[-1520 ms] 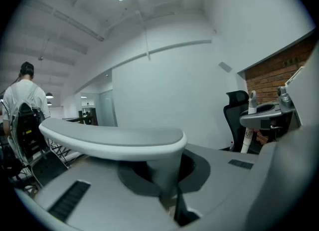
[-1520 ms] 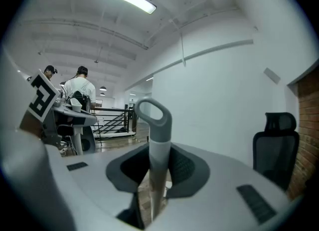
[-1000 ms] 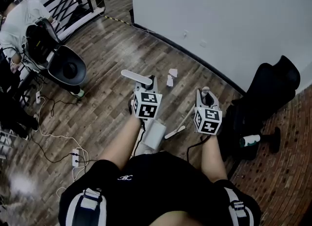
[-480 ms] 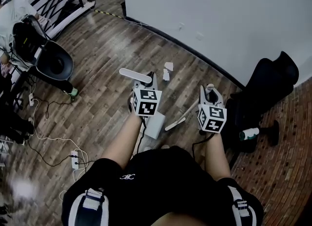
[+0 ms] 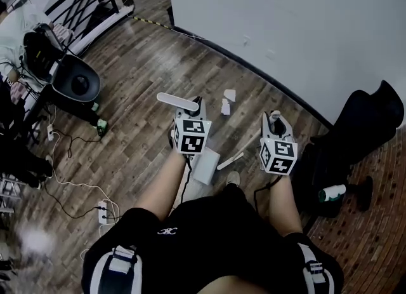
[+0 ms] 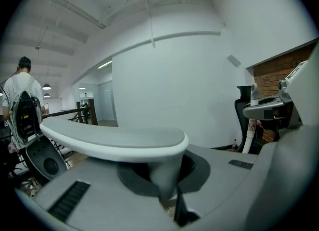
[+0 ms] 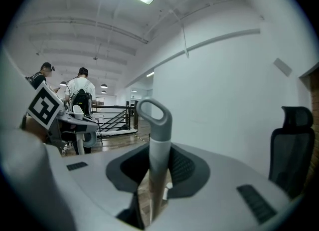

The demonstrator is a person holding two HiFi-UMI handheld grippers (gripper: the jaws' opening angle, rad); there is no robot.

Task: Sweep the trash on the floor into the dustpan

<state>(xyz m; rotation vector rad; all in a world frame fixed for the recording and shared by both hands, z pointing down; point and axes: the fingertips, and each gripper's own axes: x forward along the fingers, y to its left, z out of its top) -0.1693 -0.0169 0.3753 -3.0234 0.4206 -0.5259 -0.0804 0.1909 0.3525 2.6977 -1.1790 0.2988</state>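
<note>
Two small white scraps of crumpled paper point(image 5: 227, 100) are the trash. They lie close together on the brown wood-plank floor point(image 5: 139, 64), a short way in from the edge where it meets the white wall point(image 5: 304, 20). One scrap is squarish, and the other, just beside it, is narrower.

The left gripper point(image 5: 196, 105) point(image 6: 164, 175) has its jaws drawn in tight on the pale grey stem of a long-handled white plastic dustpan. The grip is directly under the stem's flat, oval white grip cap point(image 5: 177, 101) point(image 6: 114, 142). The dustpan's boxy pan point(image 5: 206, 166) sits low at the person's feet, on the near side of the scraps and well apart from them.

The right gripper point(image 5: 274, 121) point(image 7: 152, 170) is closed on a slim grey-and-white broom handle point(image 7: 154, 125), which ends in a grey loop above the jaws. The broom's pale narrow head point(image 5: 230, 160) is down just beside the pan's right side, also clear of the paper.

A black office chair point(image 5: 368, 121) stands by the wall at the floor's right edge, with a white-and-green bottle point(image 5: 332, 192) near its base. A second dark chair point(image 5: 76, 83) stands toward the left edge. A white power strip point(image 5: 101, 210) with trailing cables lies on the planks near it.
</note>
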